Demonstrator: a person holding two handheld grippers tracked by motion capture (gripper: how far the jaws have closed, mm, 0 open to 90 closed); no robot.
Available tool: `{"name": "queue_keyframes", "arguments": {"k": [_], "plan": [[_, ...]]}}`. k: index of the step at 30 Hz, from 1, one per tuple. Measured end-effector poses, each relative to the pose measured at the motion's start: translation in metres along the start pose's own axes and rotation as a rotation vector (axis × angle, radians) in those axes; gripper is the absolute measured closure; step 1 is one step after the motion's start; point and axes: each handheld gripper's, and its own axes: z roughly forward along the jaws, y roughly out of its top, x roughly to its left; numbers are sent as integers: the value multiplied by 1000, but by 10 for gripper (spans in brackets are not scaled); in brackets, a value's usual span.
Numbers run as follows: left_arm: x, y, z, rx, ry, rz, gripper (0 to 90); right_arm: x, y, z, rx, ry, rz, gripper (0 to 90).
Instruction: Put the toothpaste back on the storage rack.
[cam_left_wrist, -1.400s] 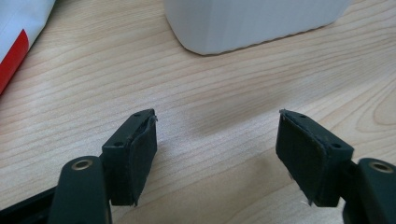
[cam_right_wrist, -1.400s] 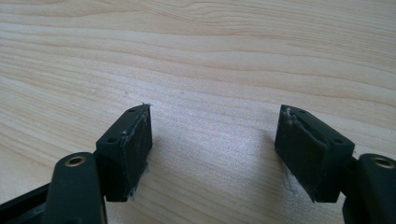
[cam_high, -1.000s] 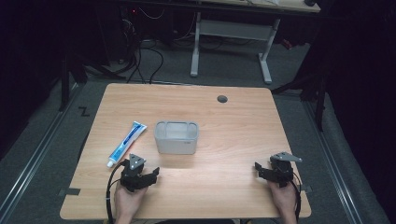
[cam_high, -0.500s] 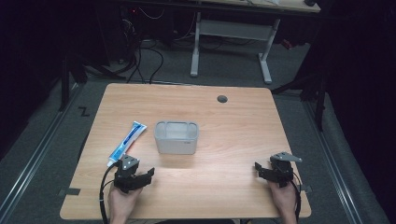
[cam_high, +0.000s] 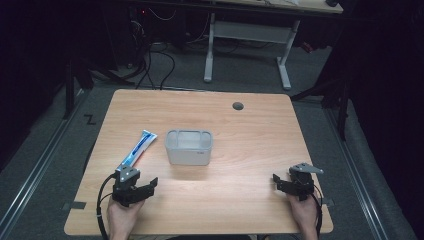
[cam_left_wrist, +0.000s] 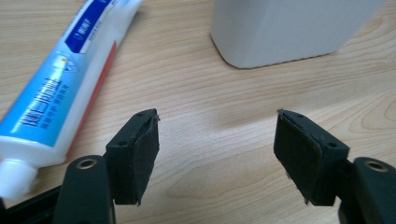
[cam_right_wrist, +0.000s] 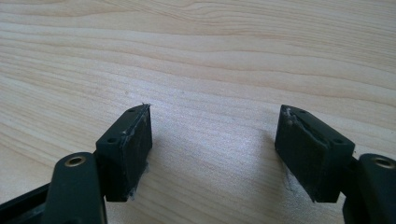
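Left gripper spread, empty; toothpaste tube just ahead-left, cap near left jaw

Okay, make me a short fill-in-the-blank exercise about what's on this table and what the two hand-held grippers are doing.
1. The toothpaste tube lies to the ____ of the translucent bin in the high view.
2. The left hand-held gripper has its jaws ____, with nothing between them.
3. The right hand-held gripper holds ____.
4. The table top is made of ____.

Missing words: left; open; nothing; wood
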Motion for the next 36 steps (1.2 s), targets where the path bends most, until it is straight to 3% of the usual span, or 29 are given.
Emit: {"name": "queue_keyframes", "arguments": {"k": [3,5,12,17,36], "plan": [[3,1,-2,4,6,-3,310,0,0,0,0,0,0,274],[8,3,-3,33,0,-11,323,0,0,0,0,0,0,274],[19,8,-7,41,25,-12,313,0,0,0,1,0,-1,273],[25,11,-9,36,7,-29,277,0,0,0,0,1,-1,273],[43,38,-1,92,31,-5,251,0,0,0,0,1,0,273]]}}
